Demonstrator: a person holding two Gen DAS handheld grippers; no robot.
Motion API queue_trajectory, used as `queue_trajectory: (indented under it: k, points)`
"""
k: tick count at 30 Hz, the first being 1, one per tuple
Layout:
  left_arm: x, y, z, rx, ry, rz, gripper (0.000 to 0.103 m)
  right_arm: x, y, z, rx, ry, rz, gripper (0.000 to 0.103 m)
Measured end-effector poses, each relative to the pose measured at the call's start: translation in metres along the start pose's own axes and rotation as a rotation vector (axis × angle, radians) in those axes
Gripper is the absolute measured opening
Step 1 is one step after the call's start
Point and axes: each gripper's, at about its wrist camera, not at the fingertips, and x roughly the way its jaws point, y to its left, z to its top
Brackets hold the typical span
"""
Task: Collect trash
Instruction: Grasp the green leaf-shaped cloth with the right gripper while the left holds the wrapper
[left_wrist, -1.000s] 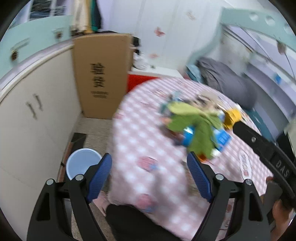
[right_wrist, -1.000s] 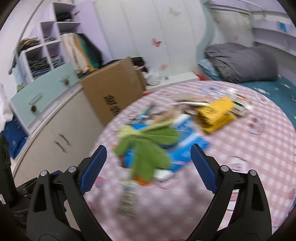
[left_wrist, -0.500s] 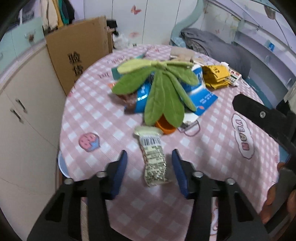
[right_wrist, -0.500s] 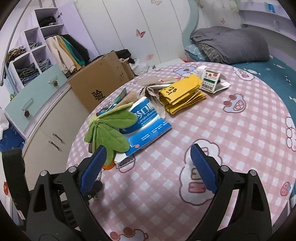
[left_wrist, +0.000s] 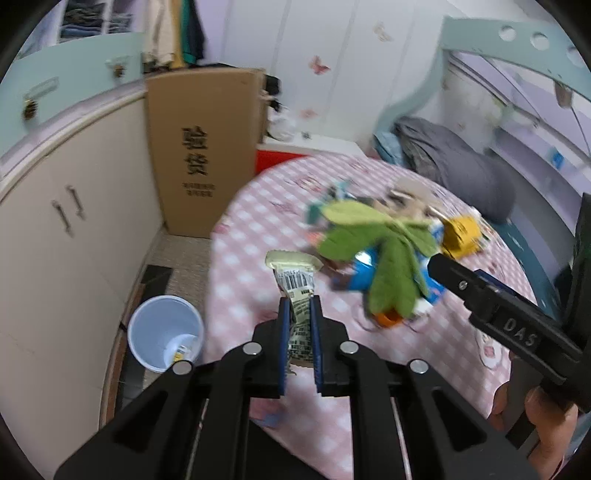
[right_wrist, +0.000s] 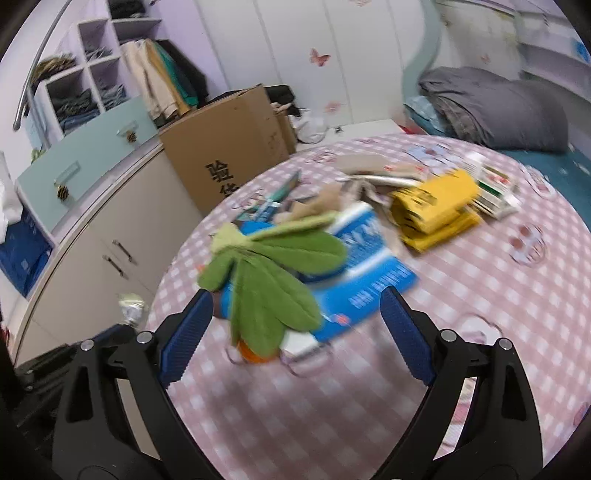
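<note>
A crumpled pale snack wrapper with a barcode (left_wrist: 293, 273) sticks up between the blue pads of my left gripper (left_wrist: 300, 301). The jaws are closing and the pads press on it, and it hangs above the left edge of the pink checked table (left_wrist: 251, 236). The same wrapper (right_wrist: 129, 308) shows at the left of the right wrist view. My right gripper (right_wrist: 295, 295) is open above a green leaf-shaped plush (right_wrist: 266, 266); nothing is between its pads. One of its fingers (left_wrist: 461, 280) reaches in from the right of the left wrist view.
A pale blue bin (left_wrist: 155, 325) stands on the floor left of the table with a scrap inside. A blue package (right_wrist: 369, 280), yellow bag (right_wrist: 436, 210) and papers lie on the table. A cardboard box (left_wrist: 199, 147) and cabinets (left_wrist: 74, 229) stand left.
My left gripper has gone from wide open to closed on the wrapper, lifted it off the table and swung left toward the bin. The right gripper has moved in over the green plush.
</note>
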Motion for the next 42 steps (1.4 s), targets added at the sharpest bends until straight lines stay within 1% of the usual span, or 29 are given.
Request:
queue_trajectory:
  k: [1, 2, 4, 6, 7, 9, 10, 11, 12, 15, 19, 24, 25, 27, 30, 34, 38, 42]
  points:
    - [-0.002, 0.007, 0.003, -0.012, -0.004, 0.006, 0.01, 0.004, 0.006, 0.002, -0.014, 0.003, -0.003, 0.09]
    - [-0.003, 0.011, 0.003, -0.02, -0.007, 0.01, 0.01, 0.01, 0.012, 0.004, -0.032, 0.009, -0.011, 0.087]
    - [-0.006, 0.021, 0.006, -0.039, -0.012, 0.018, 0.01, 0.021, 0.019, 0.007, -0.055, 0.022, -0.031, 0.081]
    - [-0.008, 0.028, 0.006, -0.054, -0.017, 0.022, 0.01, 0.034, 0.025, 0.007, -0.083, 0.051, -0.063, 0.07]
    - [-0.009, 0.032, 0.007, -0.059, -0.019, 0.022, 0.01, 0.039, 0.026, 0.007, -0.093, 0.065, -0.074, 0.067]
    - [-0.01, 0.037, 0.008, -0.069, -0.017, 0.023, 0.01, 0.045, 0.026, 0.004, -0.118, 0.084, -0.091, 0.032]
    - [-0.011, 0.039, 0.008, -0.071, -0.017, 0.023, 0.01, 0.042, 0.024, 0.004, -0.113, 0.076, -0.078, 0.029]
    - [-0.012, 0.041, 0.008, -0.072, -0.019, 0.023, 0.01, 0.038, 0.022, 0.004, -0.108, 0.067, -0.07, 0.019]
    - [-0.013, 0.043, 0.009, -0.072, -0.018, 0.022, 0.01, 0.032, 0.02, 0.005, -0.1, 0.047, -0.069, 0.015]
    - [-0.016, 0.047, 0.011, -0.079, -0.019, 0.021, 0.01, 0.008, 0.016, 0.011, -0.073, -0.003, -0.05, 0.014]
    - [-0.025, 0.05, 0.017, -0.084, -0.046, 0.004, 0.01, -0.021, 0.021, 0.021, -0.073, -0.065, -0.017, 0.014]
    - [-0.038, 0.051, 0.024, -0.08, -0.086, -0.026, 0.01, -0.052, 0.042, 0.03, -0.085, -0.118, 0.072, 0.014]
    - [-0.039, 0.051, 0.026, -0.079, -0.091, -0.03, 0.01, -0.055, 0.047, 0.03, -0.088, -0.125, 0.082, 0.014]
    - [-0.041, 0.051, 0.029, -0.072, -0.101, -0.035, 0.01, -0.062, 0.057, 0.032, -0.087, -0.135, 0.128, 0.014]
    - [-0.044, 0.054, 0.029, -0.073, -0.107, -0.042, 0.01, -0.062, 0.074, 0.034, -0.101, -0.125, 0.167, 0.014]
    - [-0.046, 0.068, 0.025, -0.086, -0.107, -0.038, 0.01, -0.05, 0.098, 0.028, -0.117, -0.081, 0.228, 0.014]
    - [-0.041, 0.092, 0.018, -0.115, -0.088, -0.013, 0.01, -0.028, 0.124, 0.018, -0.138, -0.01, 0.288, 0.014]
    - [-0.032, 0.12, 0.012, -0.158, -0.058, 0.024, 0.01, 0.001, 0.148, 0.006, -0.165, 0.058, 0.315, 0.014]
